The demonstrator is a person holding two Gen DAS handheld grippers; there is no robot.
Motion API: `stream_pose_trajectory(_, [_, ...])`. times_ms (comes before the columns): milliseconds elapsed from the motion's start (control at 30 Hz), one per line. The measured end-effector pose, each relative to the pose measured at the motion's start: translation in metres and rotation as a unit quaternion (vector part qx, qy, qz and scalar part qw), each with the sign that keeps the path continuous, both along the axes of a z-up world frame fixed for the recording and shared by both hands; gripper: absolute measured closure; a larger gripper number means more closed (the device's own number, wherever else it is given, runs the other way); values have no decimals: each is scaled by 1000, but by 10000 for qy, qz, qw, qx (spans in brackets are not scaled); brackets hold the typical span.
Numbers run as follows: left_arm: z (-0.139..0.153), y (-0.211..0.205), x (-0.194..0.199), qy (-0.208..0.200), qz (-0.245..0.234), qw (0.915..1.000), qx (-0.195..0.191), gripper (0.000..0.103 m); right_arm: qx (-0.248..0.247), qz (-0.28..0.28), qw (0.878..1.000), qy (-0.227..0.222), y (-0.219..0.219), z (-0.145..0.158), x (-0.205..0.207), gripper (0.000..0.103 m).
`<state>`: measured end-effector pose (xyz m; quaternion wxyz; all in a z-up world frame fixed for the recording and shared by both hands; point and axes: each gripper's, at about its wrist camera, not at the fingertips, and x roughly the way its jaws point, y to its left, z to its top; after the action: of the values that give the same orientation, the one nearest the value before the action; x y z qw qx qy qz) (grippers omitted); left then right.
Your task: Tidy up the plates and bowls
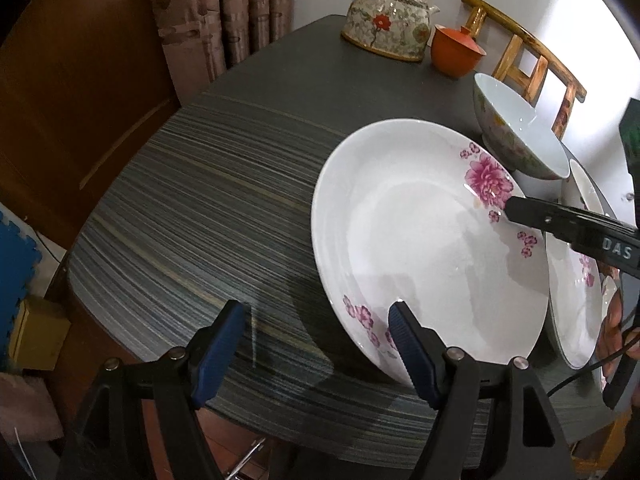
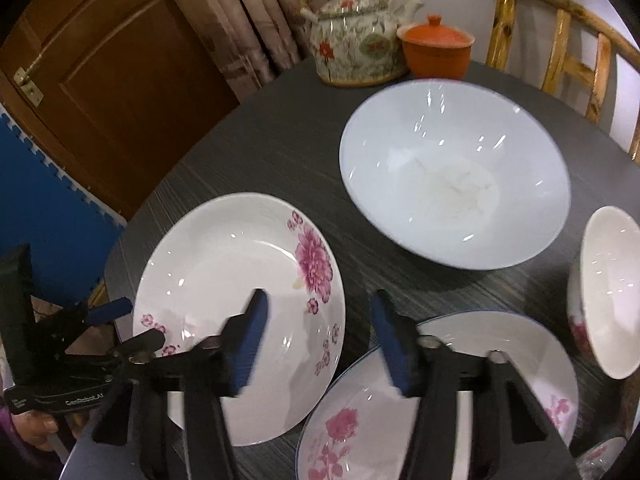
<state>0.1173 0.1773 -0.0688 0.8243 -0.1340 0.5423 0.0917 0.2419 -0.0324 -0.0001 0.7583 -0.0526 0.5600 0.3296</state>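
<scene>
L gripper (image 1: pixel 318 344) sits nearest, fingers spread wide w/ nothing between them; its right-hand finger overlaps the near rim of the peony plate (image 1: pixel 420 240), contact unclear. That plate lies on the dark striped table (image 1: pixel 192 216), near its edge. R gripper (image 2: pixel 318 340) also has fingers apart, empty, hovering over the gap between the peony plate and the blue-rimmed rose plates (image 2: pixel 360 420); in the L wrist view one finger tip shows over the plate's far rim beside the big pink bloom. The rose plates look like two overlapping, just beside the peony plate. To the R, a small pink-flowered bowl (image 2: pixel 608 292). Further back, a large white bowl (image 2: pixel 452 172), floral outside. At the far side: floral teapot (image 2: pixel 356 40), touching or just beside an orange lidded pot (image 2: pixel 436 50). Beyond, a bamboo chair (image 2: pixel 560 48), curtain (image 2: pixel 248 12), wooden door (image 2: pixel 112 64).
</scene>
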Motion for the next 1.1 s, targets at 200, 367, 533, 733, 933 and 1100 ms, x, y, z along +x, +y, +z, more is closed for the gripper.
stream_pose_trajectory(200, [0,-5,2,-122,-187,9998,-9,42,-254,68,9996,109,9,-14,2,84])
stream_pose_trajectory(367, [1,-2,8,-241,-180,9990,-344,78,-220,-46,9997,119,7,-14,4,92])
stream_pose_trajectory(533, [0,18,10,-248,55,9977,-627,82,-51,-254,9994,239,8,-16,8,92])
stream_pose_trajectory(733, [9,32,14,-321,222,9977,-547,82,71,-228,9995,193,20,-12,8,94])
stream_pose_trajectory(933, [8,28,18,-325,180,9986,-367,82,100,-326,9992,207,24,-15,12,93])
stream_pose_trajectory(1100, [11,29,12,-219,246,9994,-128,66,126,-334,9991,241,21,-18,11,92])
